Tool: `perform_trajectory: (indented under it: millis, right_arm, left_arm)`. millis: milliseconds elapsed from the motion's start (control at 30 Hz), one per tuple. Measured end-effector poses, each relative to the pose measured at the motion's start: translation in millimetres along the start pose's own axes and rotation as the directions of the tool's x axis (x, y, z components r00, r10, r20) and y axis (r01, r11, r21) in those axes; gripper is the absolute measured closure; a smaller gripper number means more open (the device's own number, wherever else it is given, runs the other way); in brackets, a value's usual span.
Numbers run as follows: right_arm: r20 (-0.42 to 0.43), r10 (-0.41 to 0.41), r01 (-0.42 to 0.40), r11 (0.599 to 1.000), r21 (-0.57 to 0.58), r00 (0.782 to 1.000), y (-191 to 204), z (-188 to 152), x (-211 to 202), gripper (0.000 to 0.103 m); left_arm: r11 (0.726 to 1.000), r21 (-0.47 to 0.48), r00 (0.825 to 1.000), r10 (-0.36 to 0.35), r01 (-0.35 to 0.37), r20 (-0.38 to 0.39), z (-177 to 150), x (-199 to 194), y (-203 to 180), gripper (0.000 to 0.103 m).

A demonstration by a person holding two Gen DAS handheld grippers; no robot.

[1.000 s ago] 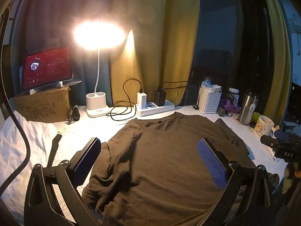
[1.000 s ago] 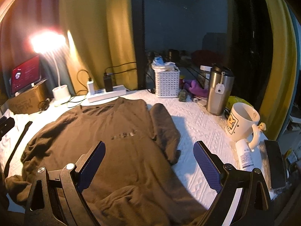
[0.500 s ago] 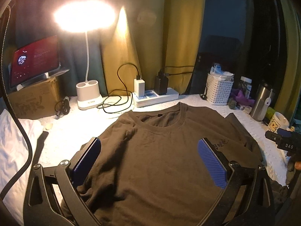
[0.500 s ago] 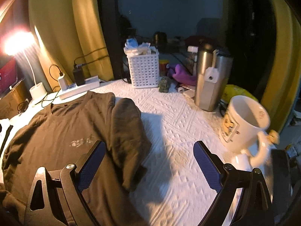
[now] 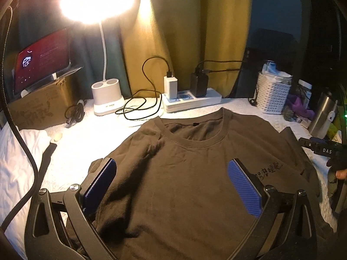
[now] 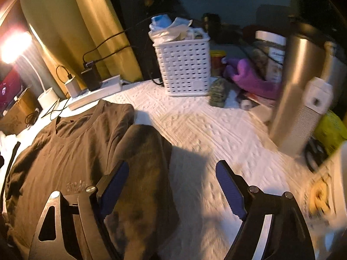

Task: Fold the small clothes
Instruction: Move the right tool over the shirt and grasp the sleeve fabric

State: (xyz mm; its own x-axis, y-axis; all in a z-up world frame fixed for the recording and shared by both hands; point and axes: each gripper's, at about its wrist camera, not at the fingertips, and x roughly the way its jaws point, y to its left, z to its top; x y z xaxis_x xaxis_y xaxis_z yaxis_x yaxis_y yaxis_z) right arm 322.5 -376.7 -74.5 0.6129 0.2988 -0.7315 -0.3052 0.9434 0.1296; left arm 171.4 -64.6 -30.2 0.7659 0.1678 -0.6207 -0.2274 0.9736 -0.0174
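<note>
brown t-shirt [image 5: 184, 173] lies flat on the desk [image 6: 216, 134], front up. left tool [image 5: 171, 184] spread wide above its chest, pinching nothing. right tool [image 6: 173, 186] spread over the folded-in sleeve [image 6: 143, 162].

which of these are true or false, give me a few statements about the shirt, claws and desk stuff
1. The brown cotton t-shirt lies front up, collar toward the white power strip. True.
2. The left claw is shut on the shirt. False: it is open, holding nothing.
3. The right claw is open over a folded-in sleeve. True.
4. The white plastic lattice basket is empty. False: bags and wrappers fill it.
5. The white desk lamp is off. False: it glows brightly.
</note>
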Motion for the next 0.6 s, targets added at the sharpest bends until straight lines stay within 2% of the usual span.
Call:
perform_trajectory:
  millis: [33, 167, 233, 300, 367, 467, 600]
  right_arm:
    - [-0.008, 0.018, -0.018, 1.000, 0.000, 1.000, -2, 2, 4, 0.023]
    - [-0.064, 0.140, -0.137, 0.989, 0.050, 0.988, -9, 11, 27, 0.046]
    - [-0.094, 0.185, -0.178, 0.981, 0.079, 0.978, -11, 13, 36, 0.051]
    - [-0.103, 0.237, -0.227, 0.968, 0.104, 0.966, -10, 12, 40, 0.066]
    - [-0.115, 0.262, -0.251, 0.963, 0.102, 0.958, -5, 10, 39, 0.088]
    - [-0.106, 0.237, -0.228, 0.970, 0.087, 0.966, -2, 7, 32, 0.097]
    - [-0.033, 0.123, -0.117, 0.984, 0.134, 0.992, -22, 5, 6, 0.099]
  left_arm:
    - [1.000, -0.005, 1.000, 0.003, -0.003, -0.007, 0, 2, 0, 0.001]
    - [0.999, -0.022, 1.000, 0.024, -0.024, -0.013, 2, 2, 3, 0.001]
    - [0.999, -0.034, 0.999, 0.031, -0.031, -0.013, 2, 1, 6, 0.001]
    - [0.998, -0.049, 0.999, 0.039, -0.040, -0.014, 1, -1, 12, 0.001]
    - [0.997, -0.058, 0.999, 0.042, -0.043, -0.014, 1, -2, 16, 0.001]
    - [0.997, -0.058, 0.999, 0.045, -0.045, -0.004, -1, -7, 20, 0.001]
    - [0.998, -0.049, 0.999, 0.038, -0.037, 0.009, -1, -13, 26, 0.001]
